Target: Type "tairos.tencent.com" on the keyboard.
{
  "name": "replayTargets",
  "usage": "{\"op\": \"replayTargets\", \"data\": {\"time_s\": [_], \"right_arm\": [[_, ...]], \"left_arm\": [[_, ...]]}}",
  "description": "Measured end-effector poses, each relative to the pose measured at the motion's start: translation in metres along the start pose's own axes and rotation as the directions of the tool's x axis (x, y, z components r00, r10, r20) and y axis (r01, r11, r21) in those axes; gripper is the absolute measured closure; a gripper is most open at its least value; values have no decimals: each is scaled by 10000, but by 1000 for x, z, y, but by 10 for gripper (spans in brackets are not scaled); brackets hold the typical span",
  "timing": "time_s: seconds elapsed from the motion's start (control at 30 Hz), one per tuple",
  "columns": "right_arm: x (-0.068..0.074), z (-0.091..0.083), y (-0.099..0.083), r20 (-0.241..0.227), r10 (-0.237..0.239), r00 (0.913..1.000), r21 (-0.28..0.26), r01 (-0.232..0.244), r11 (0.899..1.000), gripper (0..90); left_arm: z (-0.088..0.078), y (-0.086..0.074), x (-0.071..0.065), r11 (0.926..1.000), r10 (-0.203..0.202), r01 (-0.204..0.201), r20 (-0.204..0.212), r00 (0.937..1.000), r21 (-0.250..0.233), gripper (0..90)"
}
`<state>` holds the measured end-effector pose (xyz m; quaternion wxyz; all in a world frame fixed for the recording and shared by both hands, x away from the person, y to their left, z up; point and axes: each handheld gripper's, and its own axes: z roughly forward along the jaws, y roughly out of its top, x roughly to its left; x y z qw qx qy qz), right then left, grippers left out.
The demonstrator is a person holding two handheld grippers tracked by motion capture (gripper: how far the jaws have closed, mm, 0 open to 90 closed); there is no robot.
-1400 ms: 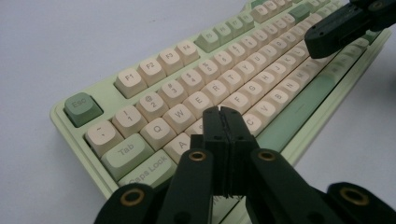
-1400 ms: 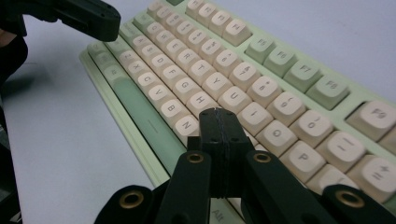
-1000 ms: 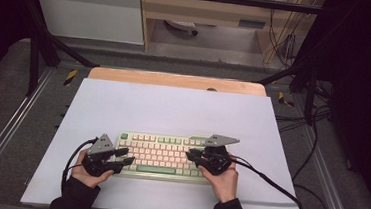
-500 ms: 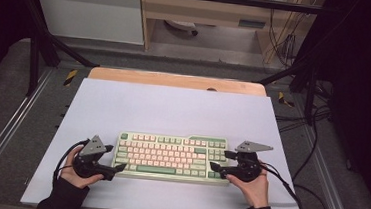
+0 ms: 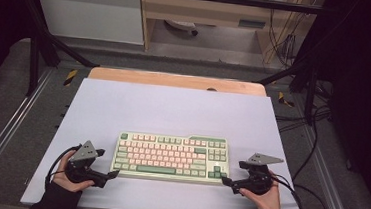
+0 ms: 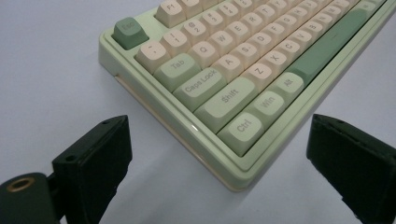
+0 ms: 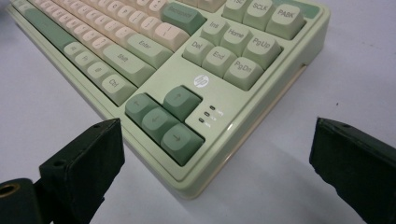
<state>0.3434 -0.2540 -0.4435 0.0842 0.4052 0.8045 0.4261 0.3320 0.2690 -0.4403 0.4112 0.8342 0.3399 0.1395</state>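
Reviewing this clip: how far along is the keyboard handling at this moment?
Done: both open grippers are lined up at the keyboard's near corners, left gripper by Ctrl, right gripper by the arrow keys. In hand: nothing is gripped. Left: closing on it and any lift or move; the keyboard lies flat on the mat.

A pale lavender-grey tabletop [image 5: 173, 108] rests on a wooden board [image 5: 175, 80] whose far edge shows beyond it. Grey carpeted floor [image 5: 2, 115] lies around — metal rails [image 5: 6, 130] run along both sides. Behind stand a white cabinet [image 5: 88, 11] and a wooden desk [image 5: 206, 8]; black cables [image 5: 317, 120] trail at the right, where the room is dark.
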Motion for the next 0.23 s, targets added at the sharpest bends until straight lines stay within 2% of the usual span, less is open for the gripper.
{"op": "replayTargets", "data": {"time_s": [0.23], "right_arm": [[-2,-1,-2,14,32,10000,70,-32,10000,17]], "left_arm": [[-1,0,-1,9999,50,-49,82,10000,-112,67]]}}
